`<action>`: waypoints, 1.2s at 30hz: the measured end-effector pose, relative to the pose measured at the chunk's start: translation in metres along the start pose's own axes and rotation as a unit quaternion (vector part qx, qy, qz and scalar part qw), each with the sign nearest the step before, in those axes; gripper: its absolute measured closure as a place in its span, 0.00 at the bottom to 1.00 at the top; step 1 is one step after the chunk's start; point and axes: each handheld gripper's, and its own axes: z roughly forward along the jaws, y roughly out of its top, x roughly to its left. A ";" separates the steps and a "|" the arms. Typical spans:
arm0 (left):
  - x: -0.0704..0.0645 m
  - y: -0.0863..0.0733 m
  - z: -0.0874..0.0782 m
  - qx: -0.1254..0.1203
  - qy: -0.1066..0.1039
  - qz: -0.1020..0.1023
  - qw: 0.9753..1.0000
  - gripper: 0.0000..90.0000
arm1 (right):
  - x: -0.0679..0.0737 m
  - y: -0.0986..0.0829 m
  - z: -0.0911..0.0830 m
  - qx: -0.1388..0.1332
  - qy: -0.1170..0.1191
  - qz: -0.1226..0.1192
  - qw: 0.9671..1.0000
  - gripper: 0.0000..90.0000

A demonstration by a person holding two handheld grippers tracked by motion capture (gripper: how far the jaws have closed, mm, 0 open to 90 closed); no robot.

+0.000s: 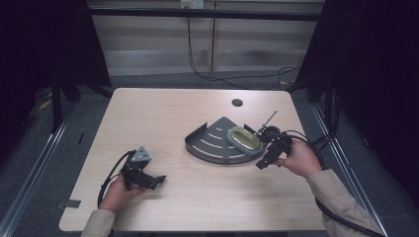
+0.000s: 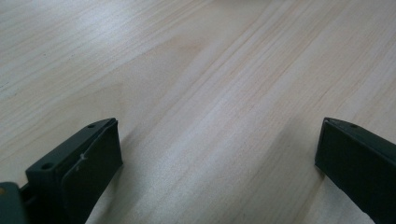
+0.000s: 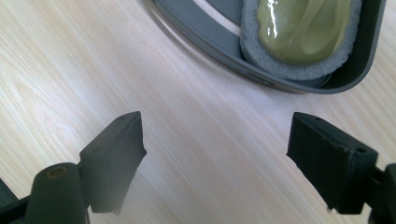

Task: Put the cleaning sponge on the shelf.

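Right gripper (image 1: 265, 159) gapes beside sponge (image 1: 243, 139), apparently apart.

A lab-like recording bay: a bare wooden table (image 1: 163, 123) ringed by black curtains (image 1: 375, 74) and trailing cables (image 1: 232, 79).

In the right gripper view the grey tray (image 3: 280, 79) is cut off by the top edge, and so is the yellow-green sponge (image 3: 303, 28) lying in it, so its far part can't be seen. In the high view the right hand-held gripper (image 1: 269, 148) is too small and dark for its jaws to be made out. A thin metal rod (image 1: 269, 118) just past it is too tiny to be identified. The bench (image 1: 163, 113) is clipped at the bottom edge.
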 end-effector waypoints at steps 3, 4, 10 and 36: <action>0.000 0.000 0.000 0.000 0.000 0.000 1.000 0.00 | 0.001 -0.003 0.002 0.000 0.003 0.003 1.000 0.20; 0.000 0.000 0.000 0.000 0.000 0.000 1.000 0.00 | 0.000 -0.007 0.005 0.000 0.003 0.003 1.000 0.20; 0.000 0.000 0.000 0.000 0.000 0.000 1.000 0.00 | 0.000 -0.016 0.009 -0.005 0.003 0.004 1.000 0.20; 0.000 0.000 0.000 0.000 0.000 0.000 1.000 0.00 | 0.007 -0.053 0.031 -0.021 0.011 0.020 1.000 0.20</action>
